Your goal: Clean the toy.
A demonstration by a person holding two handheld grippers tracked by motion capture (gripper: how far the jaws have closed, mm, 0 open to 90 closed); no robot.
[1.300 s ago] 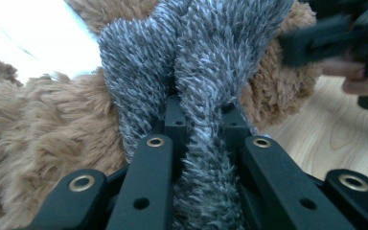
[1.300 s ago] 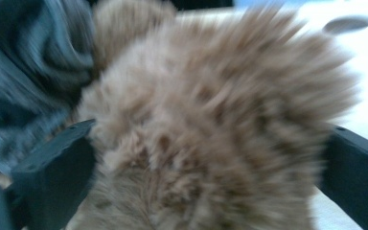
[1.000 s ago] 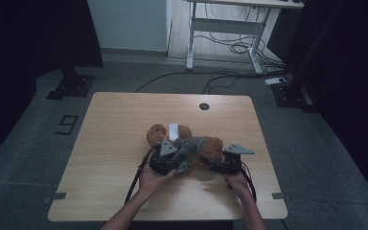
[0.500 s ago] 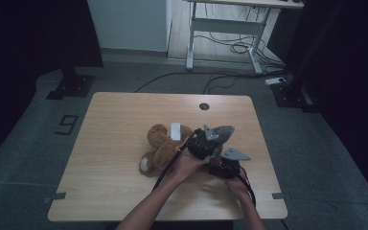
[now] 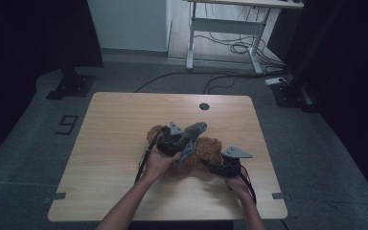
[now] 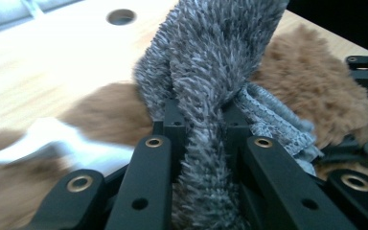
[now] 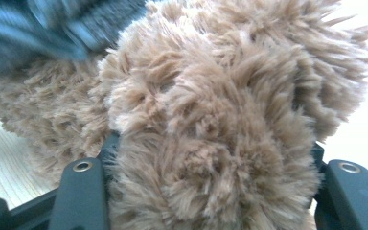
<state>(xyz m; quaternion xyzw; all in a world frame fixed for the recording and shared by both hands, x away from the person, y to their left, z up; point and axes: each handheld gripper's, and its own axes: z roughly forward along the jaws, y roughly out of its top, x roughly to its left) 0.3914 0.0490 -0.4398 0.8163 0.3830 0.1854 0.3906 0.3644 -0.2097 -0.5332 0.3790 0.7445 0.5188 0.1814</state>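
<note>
Clamping the fuzzy grey cloth (image 6: pixel 211 96), the left gripper (image 5: pixel 184 139) worked mid-frame — the right gripper (image 7: pixel 211 182) pinched the shaggy brown plush bear (image 5: pixel 206 153); keeping it pinned seemed wise.

A dim room with one wooden table lit from above

The light-wood table (image 5: pixel 124 129) has rounded corners and a round cable hole (image 5: pixel 204 106) near its far edge. It stands on grey carpet floor (image 5: pixel 33 158), where a "9" (image 5: pixel 67 124) is marked off the table's left edge and small tape strips sit by its near corners. Beyond the far edge stands a white-framed desk (image 5: pixel 223 28) with cables (image 5: pixel 230 48) tangled beneath it, before a pale wall (image 5: pixel 129 24). Dark curtains (image 5: pixel 28 38) close both sides.
</note>
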